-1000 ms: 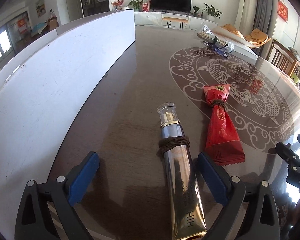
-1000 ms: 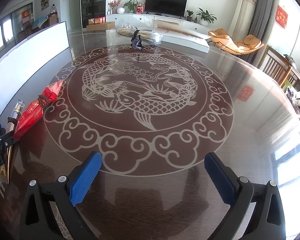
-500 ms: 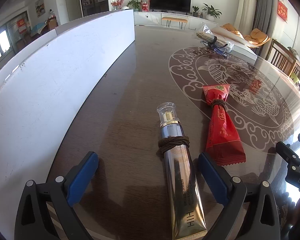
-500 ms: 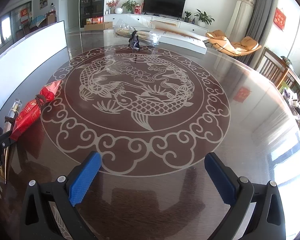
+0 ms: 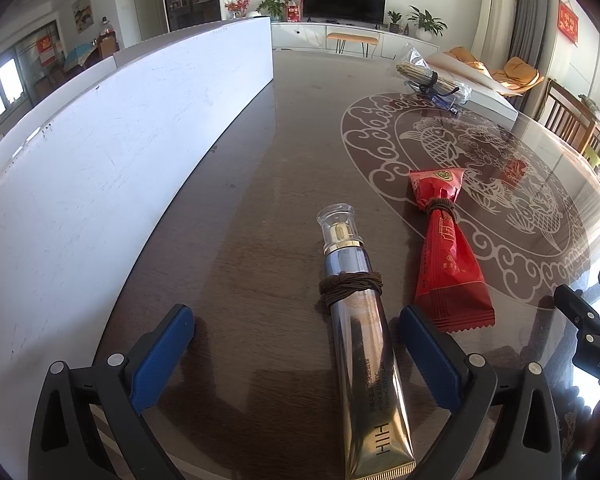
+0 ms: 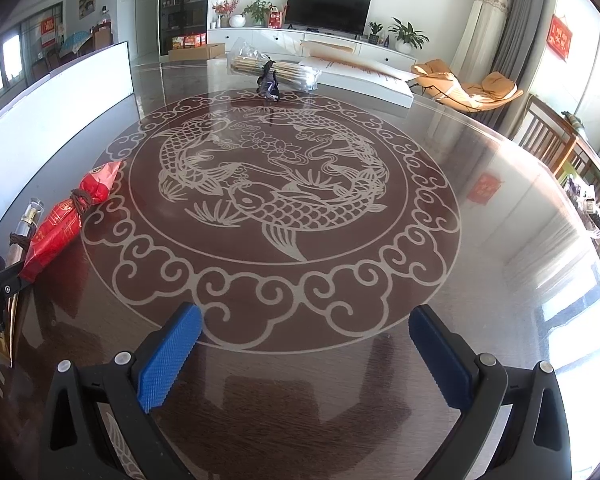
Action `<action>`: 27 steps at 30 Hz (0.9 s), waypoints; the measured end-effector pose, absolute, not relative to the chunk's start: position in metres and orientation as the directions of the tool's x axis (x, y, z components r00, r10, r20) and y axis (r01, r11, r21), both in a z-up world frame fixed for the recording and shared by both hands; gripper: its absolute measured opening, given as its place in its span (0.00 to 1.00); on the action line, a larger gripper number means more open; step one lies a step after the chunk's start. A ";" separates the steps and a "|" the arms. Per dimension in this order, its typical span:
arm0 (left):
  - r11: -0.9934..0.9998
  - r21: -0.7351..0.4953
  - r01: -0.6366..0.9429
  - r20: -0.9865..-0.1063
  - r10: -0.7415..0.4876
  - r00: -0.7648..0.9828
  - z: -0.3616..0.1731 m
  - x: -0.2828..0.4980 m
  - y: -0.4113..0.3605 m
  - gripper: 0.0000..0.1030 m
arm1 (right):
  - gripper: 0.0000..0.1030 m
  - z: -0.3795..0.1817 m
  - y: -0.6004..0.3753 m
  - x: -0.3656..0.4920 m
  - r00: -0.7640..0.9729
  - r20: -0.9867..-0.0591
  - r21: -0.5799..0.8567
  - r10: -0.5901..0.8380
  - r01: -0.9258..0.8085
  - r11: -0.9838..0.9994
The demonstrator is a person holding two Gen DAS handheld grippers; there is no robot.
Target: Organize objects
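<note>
A gold and silver tube [image 5: 360, 328] with a clear cap and a brown hair tie [image 5: 350, 286] around it lies on the dark table, between the fingers of my open left gripper [image 5: 296, 344]. A red packet [image 5: 446, 256] with a brown tie around its neck lies just right of the tube. Both also show at the left edge of the right wrist view: the packet [image 6: 62, 220] and the tube [image 6: 24, 224]. My right gripper [image 6: 304, 356] is open and empty over the table near the fish pattern's edge.
A white board [image 5: 112, 152] stands along the table's left side. A clear bag of sticks [image 6: 274, 66] with a dark clip lies at the far side, with a white box [image 6: 364, 80] behind it. Chairs [image 6: 556, 144] stand to the right.
The right wrist view has shifted slightly; the left gripper and the objects have barely moved.
</note>
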State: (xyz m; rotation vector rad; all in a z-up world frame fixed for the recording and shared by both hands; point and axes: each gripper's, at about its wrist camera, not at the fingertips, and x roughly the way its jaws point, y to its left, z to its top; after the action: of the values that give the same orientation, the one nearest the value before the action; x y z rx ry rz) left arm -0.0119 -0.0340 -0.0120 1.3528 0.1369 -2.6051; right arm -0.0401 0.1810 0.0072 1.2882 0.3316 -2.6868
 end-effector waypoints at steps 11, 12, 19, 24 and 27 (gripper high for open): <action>-0.976 0.008 0.220 -0.817 -0.133 -0.561 -0.012 -0.011 -0.034 1.00 | 1.00 0.007 0.181 -0.040 -0.622 -0.782 -0.135 -0.034 0.223 -0.965; -0.975 0.008 0.220 -0.817 -0.133 -0.561 -0.012 -0.011 -0.034 1.00 | 1.00 0.007 0.181 -0.040 -0.622 -0.782 -0.136 -0.034 0.223 -0.965; -0.975 0.008 0.220 -0.817 -0.133 -0.561 -0.012 -0.011 -0.034 1.00 | 1.00 0.007 0.181 -0.040 -0.622 -0.782 -0.136 -0.034 0.223 -0.965; -0.976 0.008 0.220 -0.817 -0.133 -0.561 -0.012 -0.011 -0.034 1.00 | 1.00 0.007 0.181 -0.040 -0.620 -0.784 -0.131 -0.038 0.224 -0.966; -0.976 0.008 0.219 -0.817 -0.133 -0.561 -0.011 -0.010 -0.035 1.00 | 1.00 0.007 0.181 -0.041 -0.620 -0.784 -0.130 -0.038 0.224 -0.966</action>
State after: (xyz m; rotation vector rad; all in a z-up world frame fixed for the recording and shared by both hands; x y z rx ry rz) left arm -0.0103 -0.0345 -0.0115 1.3531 0.1398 -2.6082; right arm -0.0405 0.1814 0.0066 1.2903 0.3248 -2.6833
